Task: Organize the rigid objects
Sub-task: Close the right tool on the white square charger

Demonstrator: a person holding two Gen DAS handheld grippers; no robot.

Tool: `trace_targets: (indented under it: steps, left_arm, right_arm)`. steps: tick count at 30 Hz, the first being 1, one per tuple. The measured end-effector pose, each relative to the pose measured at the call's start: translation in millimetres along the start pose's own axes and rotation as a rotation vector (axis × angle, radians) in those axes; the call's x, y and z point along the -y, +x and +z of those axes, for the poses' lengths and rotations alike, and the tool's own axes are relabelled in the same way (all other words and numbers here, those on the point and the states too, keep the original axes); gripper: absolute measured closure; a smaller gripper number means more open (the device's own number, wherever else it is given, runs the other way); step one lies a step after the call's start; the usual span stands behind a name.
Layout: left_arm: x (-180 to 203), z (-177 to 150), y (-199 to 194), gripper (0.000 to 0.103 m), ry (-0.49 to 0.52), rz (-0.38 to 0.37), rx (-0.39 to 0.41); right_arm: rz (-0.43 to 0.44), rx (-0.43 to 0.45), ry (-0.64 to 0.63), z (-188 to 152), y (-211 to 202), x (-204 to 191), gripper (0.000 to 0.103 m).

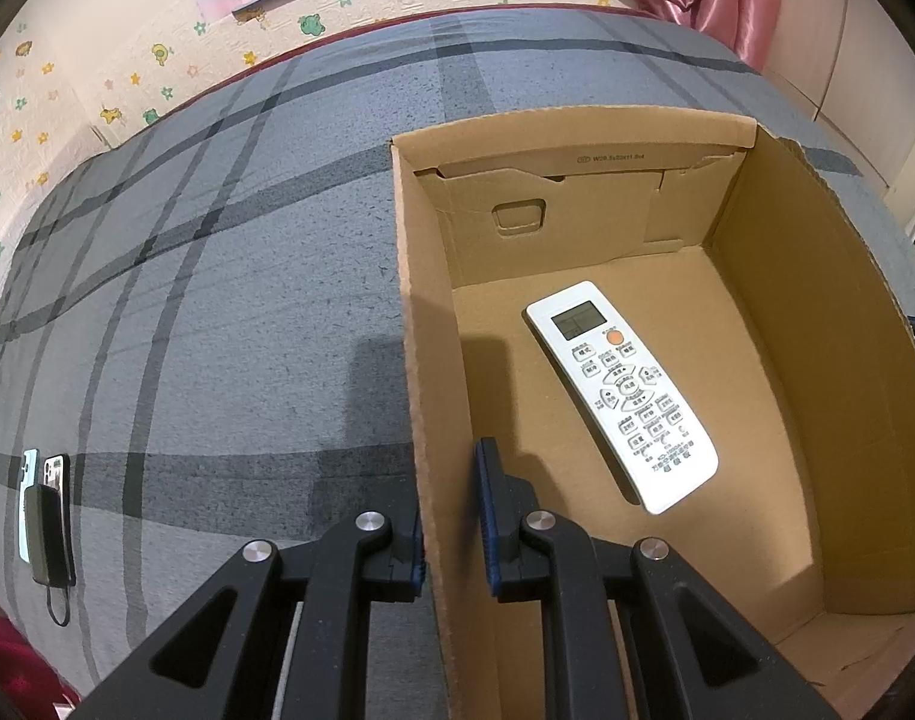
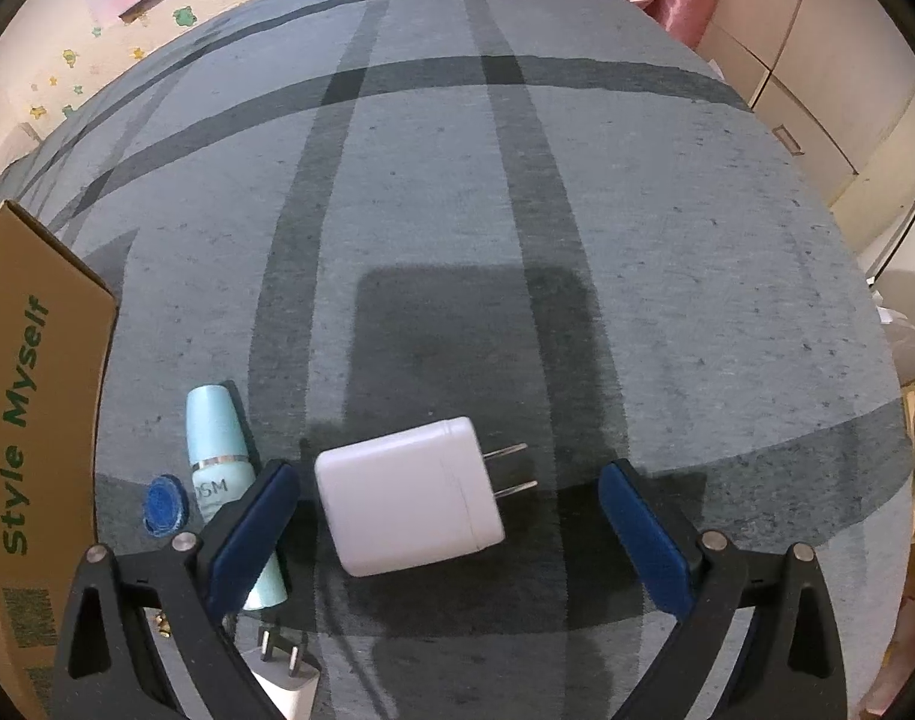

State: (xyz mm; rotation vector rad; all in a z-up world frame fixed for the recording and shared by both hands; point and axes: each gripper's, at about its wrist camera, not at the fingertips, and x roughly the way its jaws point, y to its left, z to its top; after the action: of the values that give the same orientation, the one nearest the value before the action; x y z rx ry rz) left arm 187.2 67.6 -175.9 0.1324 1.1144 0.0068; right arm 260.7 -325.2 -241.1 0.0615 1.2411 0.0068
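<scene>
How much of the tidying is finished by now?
Done: the white remote control lies in the brown cardboard box. In hand: the left gripper pinches the box wall; the right gripper straddles the white plug charger, open. Left: the pale blue bottle.

Two chargers (image 2: pixel 409 495), one remote (image 1: pixel 622 393), one box (image 1: pixel 817 360), one bottle (image 2: pixel 217 444).

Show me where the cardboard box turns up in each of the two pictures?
Left wrist view: the cardboard box fills the right half, open, with a white remote inside.
Right wrist view: only its outer wall shows at the left edge, printed "Style Myself".
Shared landmark: the grey plaid bedcover.
</scene>
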Motion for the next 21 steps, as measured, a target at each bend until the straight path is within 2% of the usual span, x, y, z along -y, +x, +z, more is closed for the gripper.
trace_targets:
  steps: [1, 3, 21]
  left_arm:
    - [0, 0, 0, 0.088, 0.0, 0.0, 0.0]
    - [0, 0, 1, 0.088, 0.0, 0.001, 0.0]
    - [2, 0, 0, 0.088, 0.009, 0.011, 0.001]
  right_arm:
    - [0.006, -0.004, -0.002, 1, 0, -1, 0.012]
    - [0.007, -0.016, -0.011, 1, 2, -3, 0.03]
    - [-0.004, 0.028, -0.012, -10, -29, -10, 0.03]
